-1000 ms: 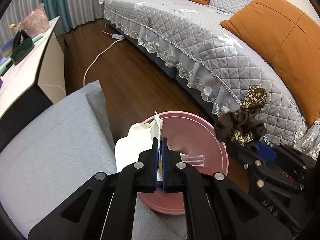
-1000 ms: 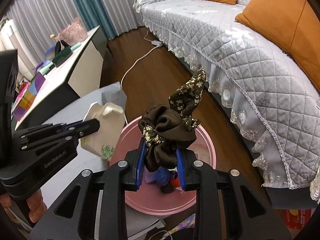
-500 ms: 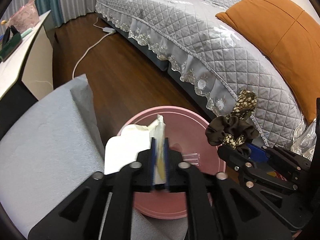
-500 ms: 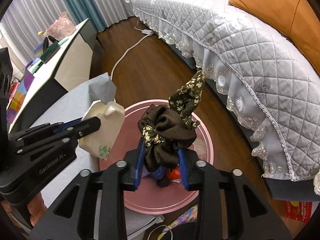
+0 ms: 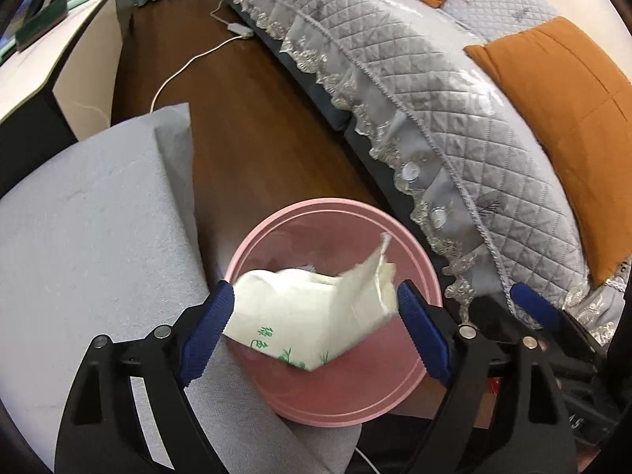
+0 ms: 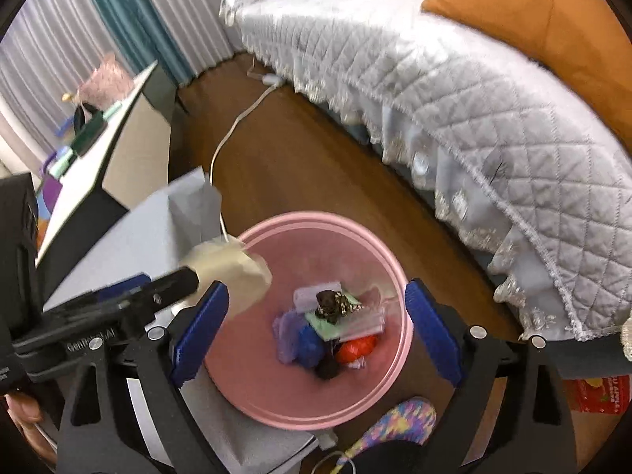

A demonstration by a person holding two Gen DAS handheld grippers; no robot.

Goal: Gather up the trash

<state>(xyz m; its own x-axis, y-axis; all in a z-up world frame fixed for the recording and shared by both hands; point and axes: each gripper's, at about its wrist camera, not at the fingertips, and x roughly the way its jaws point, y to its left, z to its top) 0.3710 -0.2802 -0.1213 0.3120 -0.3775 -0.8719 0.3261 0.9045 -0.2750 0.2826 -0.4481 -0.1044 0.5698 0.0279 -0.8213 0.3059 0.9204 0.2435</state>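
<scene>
A pink round bin [image 5: 328,202] stands on the wooden floor between the grey-clothed table and the sofa. My left gripper [image 5: 316,296] is over it, its jaws opening wide. A white tissue packet with green print [image 5: 312,316] lies tilted and blurred between them, free of the pads. My right gripper [image 6: 316,291] is also opening above the bin [image 6: 316,217], with nothing between its fingers. The dark floral scrunchie [image 6: 333,305] lies on several pieces of trash at the bottom. In the right wrist view the packet [image 6: 233,272] shows at the bin's left rim.
A grey quilted sofa [image 5: 454,91] with orange cushions [image 5: 561,110] curves along the right. The grey-clothed table [image 5: 87,229] is at the left and a white cable [image 5: 185,67] crosses the floor. A colourful slipper [image 6: 399,422] and a red packet [image 6: 600,391] lie near the bin.
Both grippers went from shut to wide open. The scrunchie dropped from the right gripper into the bin. The tissue packet came loose from the left gripper, which moved lower over the bin.
</scene>
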